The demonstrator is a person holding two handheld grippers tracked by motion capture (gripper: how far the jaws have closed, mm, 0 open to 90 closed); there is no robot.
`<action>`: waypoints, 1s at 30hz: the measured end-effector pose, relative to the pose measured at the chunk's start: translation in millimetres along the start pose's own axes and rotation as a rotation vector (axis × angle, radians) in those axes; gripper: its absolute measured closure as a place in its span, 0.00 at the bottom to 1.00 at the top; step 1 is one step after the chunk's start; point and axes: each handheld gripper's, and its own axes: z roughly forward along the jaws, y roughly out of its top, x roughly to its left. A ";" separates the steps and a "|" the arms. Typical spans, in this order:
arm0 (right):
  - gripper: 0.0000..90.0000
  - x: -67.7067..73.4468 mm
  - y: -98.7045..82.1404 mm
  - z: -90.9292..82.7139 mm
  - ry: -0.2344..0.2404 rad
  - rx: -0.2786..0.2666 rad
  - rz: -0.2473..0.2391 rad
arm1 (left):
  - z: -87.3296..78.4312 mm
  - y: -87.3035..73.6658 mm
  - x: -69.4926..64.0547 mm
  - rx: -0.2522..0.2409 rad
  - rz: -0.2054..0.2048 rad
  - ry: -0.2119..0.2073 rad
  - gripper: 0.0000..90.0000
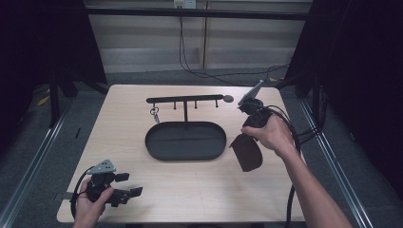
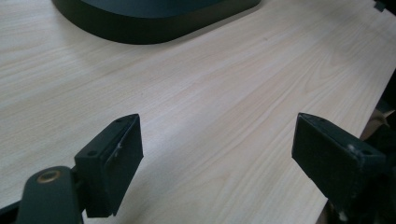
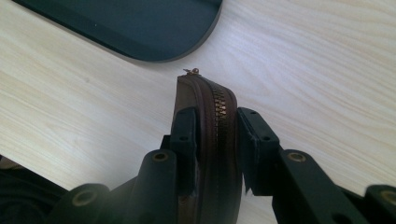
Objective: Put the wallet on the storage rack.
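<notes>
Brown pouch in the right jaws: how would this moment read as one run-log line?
right gripper: shut on pouch, held above table | left gripper: open, empty | tray: empty

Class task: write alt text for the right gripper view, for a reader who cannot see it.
The right gripper clamps a brown zipped pouch edge-on between its two black jaws, zipper facing the camera. Beneath lies a pale wooden table, with a dark oval tray at the upper left.

Words: none to read
Numbers: none to read
Signs or brand names: none to read anywhere
</notes>
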 end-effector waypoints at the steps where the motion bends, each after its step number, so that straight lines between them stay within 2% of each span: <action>1: 0.77 0.0 0.0 0.0 0.000 0.000 0.000 | 0.0 0.0 0.0 0.000 0.000 0.000 0.18; 3: 0.77 1.0 2.8 0.3 -0.013 -0.003 0.001 | 0.3 0.3 -1.5 0.008 0.015 0.015 0.18; 4: 0.77 2.4 5.9 2.5 -0.036 0.008 0.000 | 1.6 0.3 -2.2 0.013 0.013 0.014 0.18; 8: 0.77 3.3 12.9 3.5 -0.042 0.010 0.003 | 1.3 0.3 -1.9 0.014 0.016 0.001 0.18; 15: 0.77 5.7 23.5 4.0 -0.054 0.008 0.008 | 0.3 -0.1 -1.5 0.004 0.006 0.001 0.18; 18: 0.77 7.1 31.3 6.0 -0.084 0.011 0.005 | 0.4 -0.1 -1.5 0.007 0.008 0.000 0.18; 24: 0.77 4.6 42.9 5.9 -0.093 0.000 0.014 | 0.7 -0.9 -1.1 0.011 0.009 0.007 0.18; 30: 0.77 0.6 51.2 5.2 -0.080 -0.022 0.040 | 0.2 -0.9 -0.7 0.007 0.004 0.003 0.18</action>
